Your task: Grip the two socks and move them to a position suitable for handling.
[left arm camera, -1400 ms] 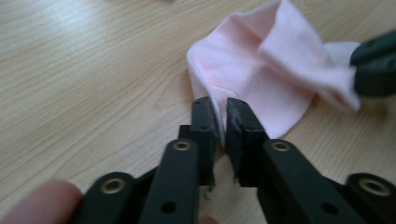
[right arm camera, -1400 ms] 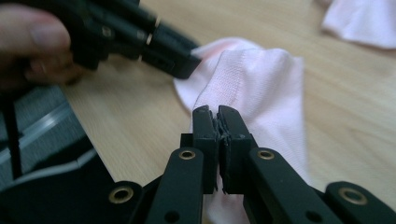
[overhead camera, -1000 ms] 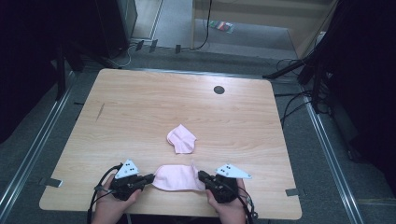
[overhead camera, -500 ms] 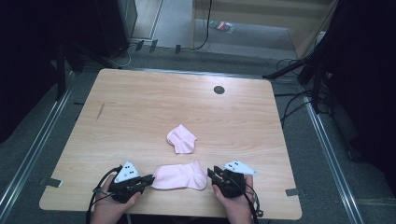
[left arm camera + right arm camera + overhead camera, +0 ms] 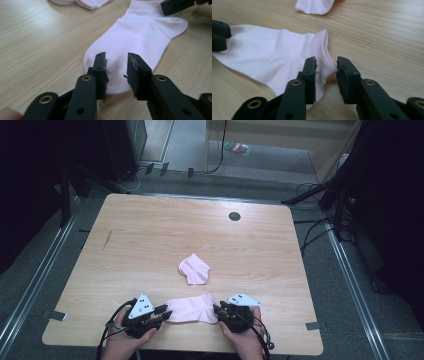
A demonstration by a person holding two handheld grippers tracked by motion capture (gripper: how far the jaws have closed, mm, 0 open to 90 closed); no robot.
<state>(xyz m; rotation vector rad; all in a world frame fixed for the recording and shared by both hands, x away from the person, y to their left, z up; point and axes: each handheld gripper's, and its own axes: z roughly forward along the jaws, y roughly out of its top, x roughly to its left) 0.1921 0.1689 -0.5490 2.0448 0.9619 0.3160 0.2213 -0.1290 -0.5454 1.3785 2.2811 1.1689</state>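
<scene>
A pale pink sock (image 5: pixel 192 309) lies flat near the table's front edge, toe to the left and cuff to the right. My left gripper (image 5: pixel 161 312) stands open at its toe, and in the left gripper view the sock (image 5: pixel 140 35) runs away from the parted jaws of the left gripper (image 5: pixel 116 67). My right gripper (image 5: pixel 218 310) is open at the cuff end, and in the right gripper view the sock's (image 5: pixel 269 55) cuff corner sits in the gap of the right gripper (image 5: pixel 326 66). A second pink sock (image 5: pixel 194 269), folded, lies just behind.
The wooden table (image 5: pixel 150 235) has a small black round hole (image 5: pixel 234 216) near its far edge. Beyond the table are metal floor rails (image 5: pixel 350 285), cables and dark equipment.
The right gripper has drawn back to the right, off the sock's end, and the sock now lies spread longer. The left gripper has hardly moved.
</scene>
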